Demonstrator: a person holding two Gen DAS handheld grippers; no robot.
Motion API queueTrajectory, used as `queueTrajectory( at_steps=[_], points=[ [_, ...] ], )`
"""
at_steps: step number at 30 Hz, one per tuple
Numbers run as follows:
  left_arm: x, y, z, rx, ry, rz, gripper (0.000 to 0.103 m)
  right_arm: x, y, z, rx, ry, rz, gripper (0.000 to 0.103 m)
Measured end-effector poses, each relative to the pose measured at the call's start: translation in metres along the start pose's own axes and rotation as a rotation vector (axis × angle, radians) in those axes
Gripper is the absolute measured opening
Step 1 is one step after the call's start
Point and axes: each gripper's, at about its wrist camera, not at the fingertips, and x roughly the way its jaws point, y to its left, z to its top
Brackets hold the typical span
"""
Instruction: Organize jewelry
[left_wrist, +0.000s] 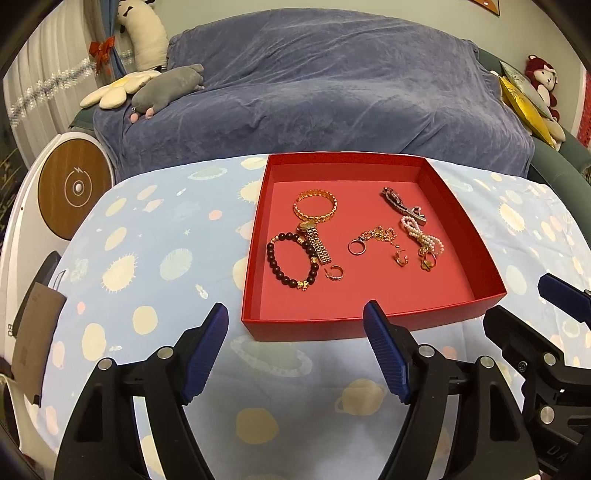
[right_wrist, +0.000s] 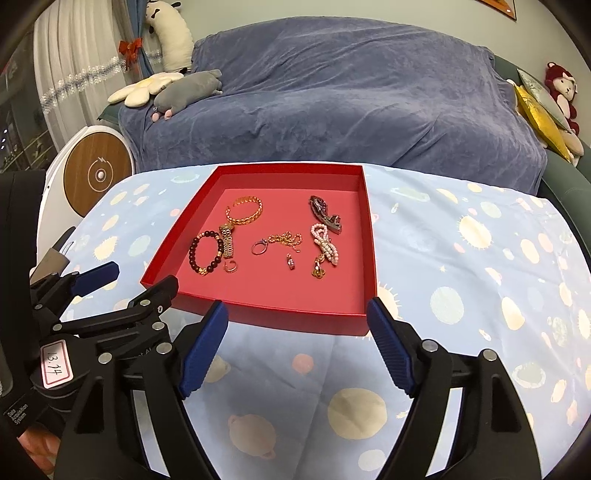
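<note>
A shallow red box (left_wrist: 369, 325) (right_wrist: 295, 321) lies on the patterned tablecloth and holds the jewelry. Inside are a gold bangle (left_wrist: 316, 205) (right_wrist: 244, 211), a dark bead bracelet (left_wrist: 291, 260) (right_wrist: 205, 253), a gold watch (left_wrist: 317, 240) (right_wrist: 226, 240), a small gold hoop (left_wrist: 334, 273), a ring on a chain (left_wrist: 373, 238) (right_wrist: 275, 242), a pearl strand (left_wrist: 421, 234) (right_wrist: 325, 242) and a dark hair clip (left_wrist: 402, 205) (right_wrist: 325, 214). My left gripper (left_wrist: 295, 314) hovers open before the box's near wall. My right gripper (right_wrist: 295, 308) is open too, empty, just short of the same wall.
A sofa under a blue-grey throw (left_wrist: 314, 92) stands behind the table, with plush toys (left_wrist: 166, 88) on its left arm. A round white device with a wooden face (left_wrist: 74, 192) sits left of the table. Tablecloth (right_wrist: 461, 277) lies bare right of the box.
</note>
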Motion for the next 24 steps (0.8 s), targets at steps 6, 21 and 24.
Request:
queueTrajectory(
  at_steps=[6,21,24],
  points=[
    [0.0008,-0.0017,-0.0022,0.001,0.012,0.013,0.074,-0.0002,-0.0025,-0.0008,0.009,0.000,-0.009,0.081],
    [0.0007,-0.0004,-0.0065,-0.007,0.010,0.029,0.078,-0.0027,-0.0026,-0.0039,0.018,-0.005,-0.012,0.086],
    [0.0016,0.0019,-0.0071,-0.012,0.011,0.029,0.079,-0.0027,-0.0028,-0.0038,0.016,-0.008,-0.014,0.086]
  ],
)
